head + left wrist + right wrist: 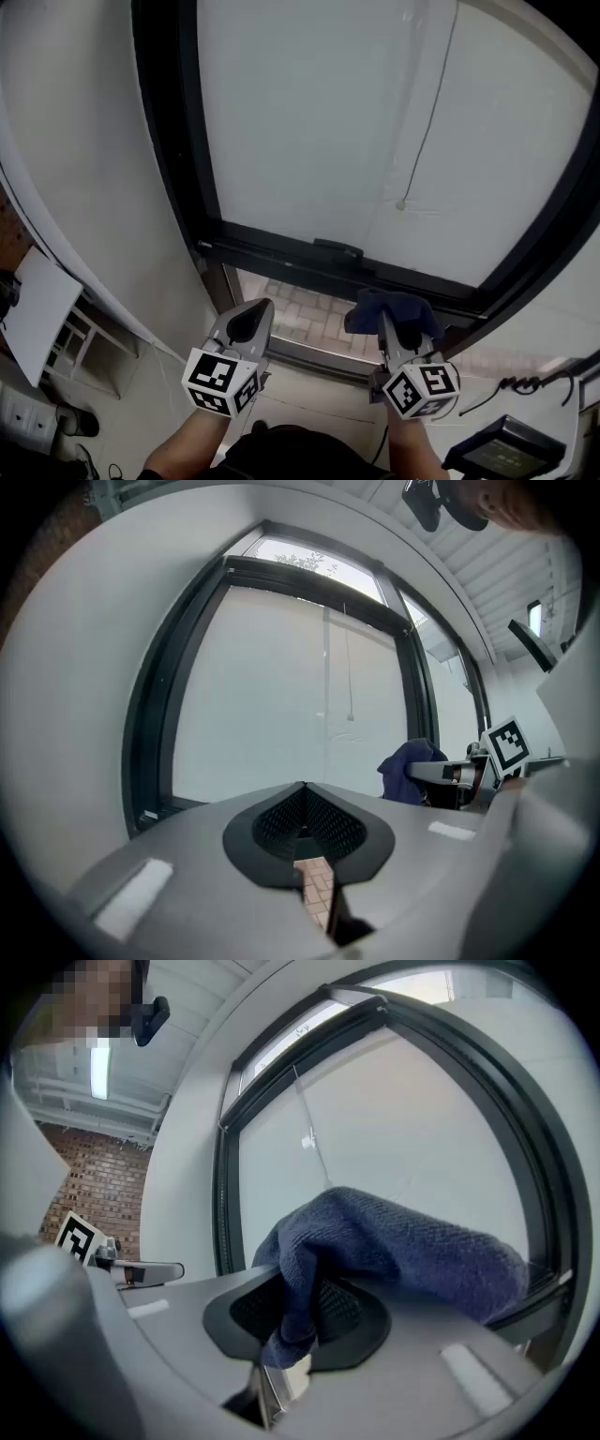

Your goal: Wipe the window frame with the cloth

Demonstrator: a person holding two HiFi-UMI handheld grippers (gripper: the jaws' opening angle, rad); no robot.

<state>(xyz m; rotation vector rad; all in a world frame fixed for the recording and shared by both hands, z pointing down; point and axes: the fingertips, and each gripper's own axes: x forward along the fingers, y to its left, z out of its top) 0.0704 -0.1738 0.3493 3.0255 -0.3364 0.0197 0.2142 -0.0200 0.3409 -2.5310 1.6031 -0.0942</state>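
Note:
A dark blue cloth [392, 309] is bunched in my right gripper [389, 323], whose jaws are shut on it; in the right gripper view the cloth [394, 1251] drapes over the jaws. It hangs just in front of the black window frame's bottom rail [309, 258], right of a small black handle [337, 248]. My left gripper [246, 323] is shut with nothing in it, a little to the left and short of the rail. The left gripper view shows the frame's left upright [155, 714] and the cloth [410, 771] at right.
A white blind covers the pane [347, 122], its pull cord [427, 122] ending in a small weight. Brick paving [305, 314] shows below the rail. A white wall [75, 141] lies at left, with a white board [33, 309] below it. Cables and a dark device [502, 450] sit lower right.

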